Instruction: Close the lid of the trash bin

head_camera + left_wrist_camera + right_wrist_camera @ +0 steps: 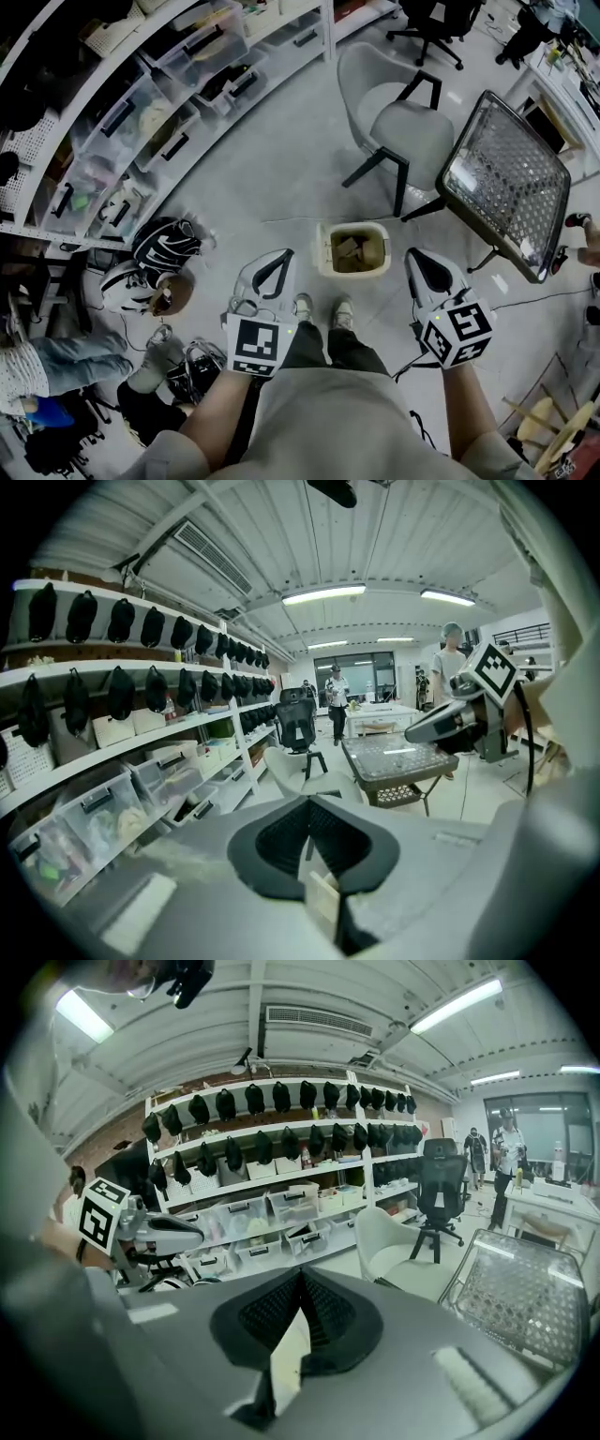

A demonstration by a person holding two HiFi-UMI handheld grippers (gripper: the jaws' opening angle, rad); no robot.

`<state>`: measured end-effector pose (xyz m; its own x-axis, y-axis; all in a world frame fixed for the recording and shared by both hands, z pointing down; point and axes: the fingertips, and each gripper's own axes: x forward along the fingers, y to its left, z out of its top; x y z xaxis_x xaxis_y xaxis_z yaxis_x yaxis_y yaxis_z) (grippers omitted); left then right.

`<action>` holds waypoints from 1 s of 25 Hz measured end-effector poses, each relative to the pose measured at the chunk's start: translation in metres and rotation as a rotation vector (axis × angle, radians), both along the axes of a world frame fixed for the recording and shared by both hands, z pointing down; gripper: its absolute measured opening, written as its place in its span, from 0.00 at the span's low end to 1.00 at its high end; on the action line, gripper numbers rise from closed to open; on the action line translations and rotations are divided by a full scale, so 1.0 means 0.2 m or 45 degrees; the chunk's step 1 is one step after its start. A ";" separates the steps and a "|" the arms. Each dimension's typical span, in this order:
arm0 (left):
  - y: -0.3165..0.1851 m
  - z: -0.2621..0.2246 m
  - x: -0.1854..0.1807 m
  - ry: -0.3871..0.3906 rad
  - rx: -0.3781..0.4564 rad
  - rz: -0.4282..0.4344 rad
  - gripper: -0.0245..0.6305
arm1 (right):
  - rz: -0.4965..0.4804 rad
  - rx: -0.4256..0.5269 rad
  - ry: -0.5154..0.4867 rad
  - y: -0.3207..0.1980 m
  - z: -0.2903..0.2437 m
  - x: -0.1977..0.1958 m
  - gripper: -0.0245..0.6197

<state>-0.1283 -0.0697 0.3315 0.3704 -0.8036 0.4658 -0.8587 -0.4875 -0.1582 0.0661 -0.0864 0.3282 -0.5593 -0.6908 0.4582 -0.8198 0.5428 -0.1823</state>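
Between the two claws and a bit ahead of them, the trash bin (356, 273) sits open on the floor. Left claw (274, 267) and right claw (427, 267) are both clenched, holding nothing.

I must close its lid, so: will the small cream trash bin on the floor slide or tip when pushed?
The trash bin looks small and plastic, so probably light; it may slide on the smooth floor. Its footprint looks broad, so tipping seems unlikely.

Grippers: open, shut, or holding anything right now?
Left gripper: shut, nothing between the jaws.
Right gripper: shut, nothing between the jaws.
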 end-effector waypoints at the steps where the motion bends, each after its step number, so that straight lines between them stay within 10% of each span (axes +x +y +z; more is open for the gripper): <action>1: -0.02 0.05 -0.02 0.008 -0.020 -0.004 0.04 | 0.004 -0.010 0.008 -0.02 0.03 -0.01 0.04; 25: -0.20 1.73 -0.09 0.086 -0.527 0.050 0.04 | 0.008 -0.365 0.111 -0.26 1.51 -0.23 0.04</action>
<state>-0.1463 -0.1103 0.6780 0.4380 -0.5385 0.7198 -0.8399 -0.5307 0.1140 0.0208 -0.1382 0.6301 -0.5054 -0.5297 0.6812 -0.8424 0.4740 -0.2563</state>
